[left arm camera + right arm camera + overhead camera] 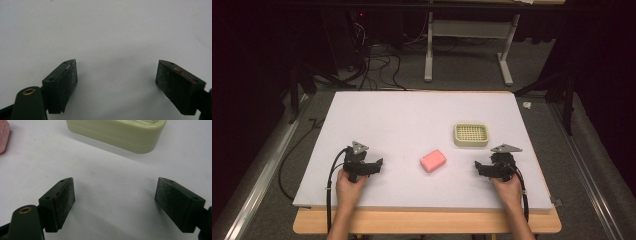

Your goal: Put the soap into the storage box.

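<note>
I had the white table spread out ahead of me, its wooden edge running along the near side. My two hands sat low on it, well apart. The left gripper rested near the front left, and in its own view the jaws stood wide apart over bare white surface, holding nothing. The right gripper rested near the front right; in its view the jaws were likewise parted wide with nothing between them. The cream soap dish lay beyond the right gripper, its long side facing the jaws. The pink soap bar lay flat between the two grippers, just short of the dish, its corner at the edge.
</note>
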{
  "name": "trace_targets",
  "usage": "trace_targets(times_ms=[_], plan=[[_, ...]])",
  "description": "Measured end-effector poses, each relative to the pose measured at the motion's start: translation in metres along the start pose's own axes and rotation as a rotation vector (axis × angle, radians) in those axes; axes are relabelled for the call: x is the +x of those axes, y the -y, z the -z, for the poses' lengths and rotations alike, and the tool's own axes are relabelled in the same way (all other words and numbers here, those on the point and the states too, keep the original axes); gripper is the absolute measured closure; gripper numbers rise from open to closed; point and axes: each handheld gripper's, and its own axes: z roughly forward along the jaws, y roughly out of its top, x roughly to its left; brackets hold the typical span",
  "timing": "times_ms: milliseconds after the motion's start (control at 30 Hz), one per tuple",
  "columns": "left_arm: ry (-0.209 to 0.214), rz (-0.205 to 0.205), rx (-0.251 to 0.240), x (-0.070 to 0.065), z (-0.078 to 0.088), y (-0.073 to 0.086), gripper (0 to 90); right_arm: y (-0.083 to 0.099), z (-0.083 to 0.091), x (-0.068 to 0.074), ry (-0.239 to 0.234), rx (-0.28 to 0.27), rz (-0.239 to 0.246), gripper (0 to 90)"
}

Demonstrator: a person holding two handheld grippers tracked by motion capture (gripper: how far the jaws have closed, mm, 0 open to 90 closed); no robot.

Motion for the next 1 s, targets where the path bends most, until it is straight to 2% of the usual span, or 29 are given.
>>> trace_targets(times_ms=[100,233,467,633,667,1000], plan=[[0.0,0.0,0.0,0.0,0.0,0.0,18.3,0.001,0.002,0.0,-0.001,-0.007,-0.012,16.6],[0.0,0.002,0.0,0.0,0.0,0.0,18.2,0.003,0.008,0.003,-0.025,-0.019,-0.019,18.1],[0.0,0.0,0.0,0.0,0.0,0.0,18.2,0.002,0.021,0.015,-0.061,-0.077,-0.018,18.1],[0.0,-0.001,0.002,0.0,0.0,0.0,18.1,-0.001,0.025,0.026,-0.078,-0.103,-0.005,17.6],[0.0,-0.001,0.002,0.0,0.0,0.0,18.1,-0.003,0.027,0.032,-0.087,-0.117,0.004,17.4],[-0.001,0.002,0.0,0.0,0.0,0.0,18.1,-0.013,0.025,0.06,-0.149,-0.126,0.066,16.4]])
